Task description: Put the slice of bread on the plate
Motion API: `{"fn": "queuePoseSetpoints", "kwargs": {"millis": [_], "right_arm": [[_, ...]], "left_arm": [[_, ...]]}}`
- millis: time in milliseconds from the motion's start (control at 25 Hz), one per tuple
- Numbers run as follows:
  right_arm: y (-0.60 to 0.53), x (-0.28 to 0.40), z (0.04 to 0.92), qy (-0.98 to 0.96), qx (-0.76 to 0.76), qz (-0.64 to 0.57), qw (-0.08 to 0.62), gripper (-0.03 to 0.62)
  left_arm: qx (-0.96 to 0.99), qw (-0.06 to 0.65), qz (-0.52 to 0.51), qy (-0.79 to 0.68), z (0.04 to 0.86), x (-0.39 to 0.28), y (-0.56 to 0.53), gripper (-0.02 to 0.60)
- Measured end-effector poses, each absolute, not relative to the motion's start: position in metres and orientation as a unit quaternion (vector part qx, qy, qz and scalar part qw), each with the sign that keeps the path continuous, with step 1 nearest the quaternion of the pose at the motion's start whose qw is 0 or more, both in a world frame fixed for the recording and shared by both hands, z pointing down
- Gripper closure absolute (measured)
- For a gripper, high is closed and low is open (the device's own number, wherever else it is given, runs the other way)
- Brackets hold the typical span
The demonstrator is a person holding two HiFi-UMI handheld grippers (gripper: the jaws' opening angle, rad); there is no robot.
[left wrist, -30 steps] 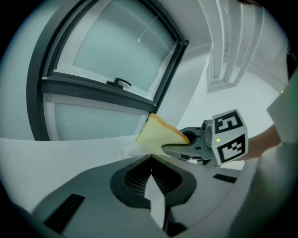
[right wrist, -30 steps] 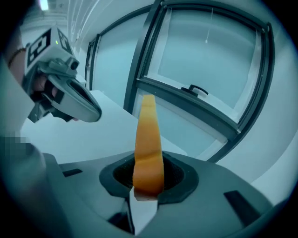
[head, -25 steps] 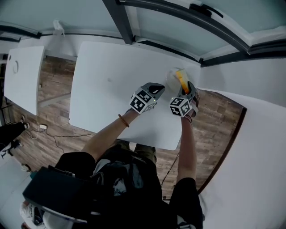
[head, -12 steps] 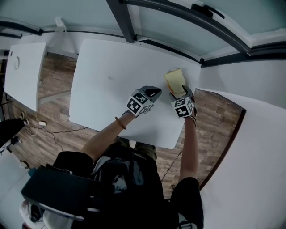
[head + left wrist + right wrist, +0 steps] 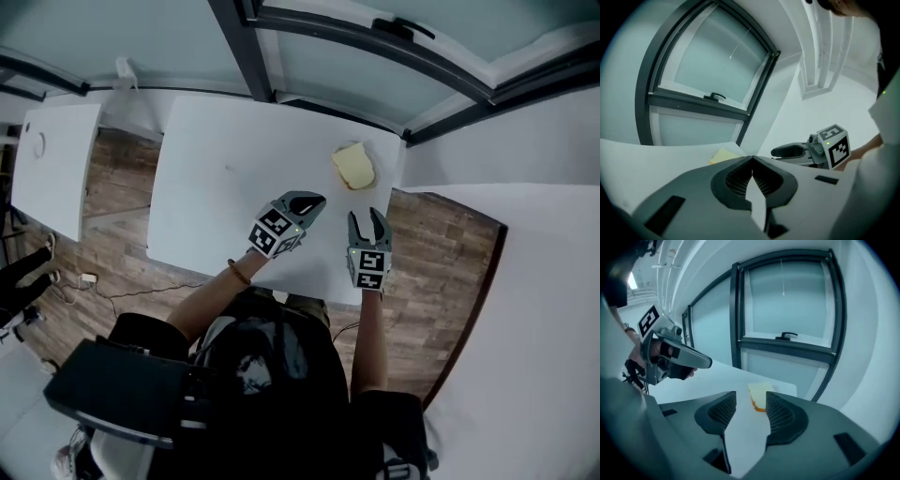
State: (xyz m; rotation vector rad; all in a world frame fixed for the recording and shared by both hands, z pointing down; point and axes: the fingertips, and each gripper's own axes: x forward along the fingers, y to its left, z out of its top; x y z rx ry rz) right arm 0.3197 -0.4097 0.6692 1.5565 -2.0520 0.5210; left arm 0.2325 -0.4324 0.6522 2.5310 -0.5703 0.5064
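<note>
Looking down from the head view, the slice of bread (image 5: pixel 353 167) sits in the upper right part of the frame, close to the far right corner of the white table (image 5: pixel 216 178). It's pale yellow with an orangey crust edge. Honestly I can't make out whether there's a plate under it, it's all white on white there. Both grippers are lower in the frame than the bread and well clear of it. The right gripper (image 5: pixel 367 219) is just right of centre over the table, pointing up-frame toward the bread. Its jaws are apart and closing with nothing between the pads; the right gripper view just shows bare table in the gap, with the bread lying further off. The left gripper (image 5: pixel 317 200) is just beside it on the left, and in its own view the jaws are pressed together tip to tip with nothing in them. Wood floor (image 5: pixel 117 159) shows at the left, between this table and a second white table (image 5: pixel 52 159).
</note>
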Motion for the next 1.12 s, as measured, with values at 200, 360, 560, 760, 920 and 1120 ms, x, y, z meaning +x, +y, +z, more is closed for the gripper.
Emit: {"fn": "queuePoseSetpoints", "kwargs": {"millis": [200,360,560,760,920,1120], "right_arm": [[-0.356,0.313,0.615,-0.74,0.625,0.184,0.167,0.496],[-0.333,0.309,0.574,-0.723,0.658,0.154,0.141,0.572],[-0.311,0.307,0.551,-0.716,0.672,0.145,0.12,0.577],[-0.299,0.308,0.545,-0.718,0.673,0.136,0.114,0.577],[-0.291,0.306,0.548,-0.72,0.671,0.141,0.108,0.576],[-0.289,0.3,0.546,-0.726,0.665,0.14,0.109,0.576]], "left_arm": [[0.94,0.216,0.161,-0.212,0.607,0.221,-0.398,0.577],[0.946,0.195,0.147,-0.211,0.58,0.216,-0.373,0.577],[0.947,0.184,0.148,-0.218,0.569,0.208,-0.35,0.577],[0.947,0.167,0.146,-0.232,0.559,0.199,-0.342,0.577],[0.945,0.164,0.138,-0.248,0.555,0.187,-0.341,0.577],[0.944,0.164,0.132,-0.255,0.55,0.183,-0.339,0.577]]}}
